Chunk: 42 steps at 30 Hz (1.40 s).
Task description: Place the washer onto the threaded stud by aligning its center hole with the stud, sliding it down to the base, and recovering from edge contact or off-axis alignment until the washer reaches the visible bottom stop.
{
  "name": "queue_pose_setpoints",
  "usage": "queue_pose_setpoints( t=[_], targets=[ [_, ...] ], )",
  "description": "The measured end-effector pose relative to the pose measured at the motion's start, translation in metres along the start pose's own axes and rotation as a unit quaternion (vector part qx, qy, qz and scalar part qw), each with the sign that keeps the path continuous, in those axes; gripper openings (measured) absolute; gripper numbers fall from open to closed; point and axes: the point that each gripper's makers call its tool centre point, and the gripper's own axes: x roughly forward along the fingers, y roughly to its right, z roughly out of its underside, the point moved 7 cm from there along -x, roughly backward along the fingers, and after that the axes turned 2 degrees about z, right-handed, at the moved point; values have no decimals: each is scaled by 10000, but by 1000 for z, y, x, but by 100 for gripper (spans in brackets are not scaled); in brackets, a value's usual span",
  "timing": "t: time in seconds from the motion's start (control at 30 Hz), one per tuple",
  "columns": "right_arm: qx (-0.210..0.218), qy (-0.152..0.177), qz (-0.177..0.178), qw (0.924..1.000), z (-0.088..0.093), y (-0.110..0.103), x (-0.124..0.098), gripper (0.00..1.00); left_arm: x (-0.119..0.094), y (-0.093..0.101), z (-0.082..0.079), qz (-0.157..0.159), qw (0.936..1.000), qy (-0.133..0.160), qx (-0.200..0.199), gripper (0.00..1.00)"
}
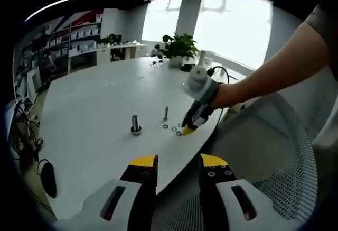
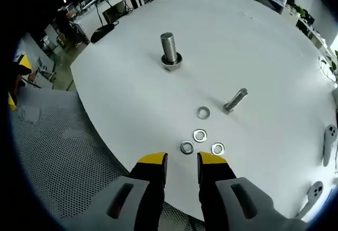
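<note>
Reaching in from three o'clock in the left gripper view, a person's forearm tilts the right gripper down beside four loose washers on the white table, jaws slightly apart, holding nothing. Left gripper hovers at six o'clock, jaws apart. Large stud stands upright at eleven o'clock; a smaller stud rises just beyond the washers.

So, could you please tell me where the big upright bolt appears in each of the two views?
Left gripper view: the big bolt stands on the white table, left of centre.
Right gripper view: the big bolt stands near the top centre.
Shared landmark: the smaller bolt stands nearby, beside the loose washers.
</note>
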Motion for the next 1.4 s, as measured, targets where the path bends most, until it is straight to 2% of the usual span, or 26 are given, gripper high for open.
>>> queue_pose_setpoints(
  t=[0.2, 0.3, 0.37, 0.53, 0.63, 0.87, 0.93, 1.07, 1.4],
  targets=[
    [-109, -171, 36, 9998, 0, -5, 8, 25, 0, -1, 1, -7, 10000, -31, -74, 29],
    [-435, -260, 168, 9986, -2, -6, 9, 23, 0, -2, 1, -43, 10000, -2, -74, 28],
    [-464, -264, 196, 9984, -2, -5, 9, 21, -1, -1, 1, -29, 10000, -20, -86, 28],
    [-498, -360, 161, 9980, -5, -4, 9, 21, 0, -2, 1, -46, 9999, -30, -88, 28],
    [-687, -457, 153, 9965, -8, -4, 11, 22, 0, -2, 1, -45, 9999, -30, -98, 29],
    [-684, -551, 144, 9960, -11, -4, 12, 22, 0, -2, 2, -68, 9999, -58, -116, 28],
    [-867, -686, 134, 9938, -13, -5, 11, 22, 1, -2, 2, -65, 9999, -88, -111, 28],
    [-899, -852, 130, 9922, -17, -4, 13, 20, 1, -2, 3, -49, 9999, -133, -97, 28],
    [-940, -872, 182, 9916, -17, -1, 14, 15, 1, -2, 3, -62, 9999, -118, -108, 28]
  ],
)
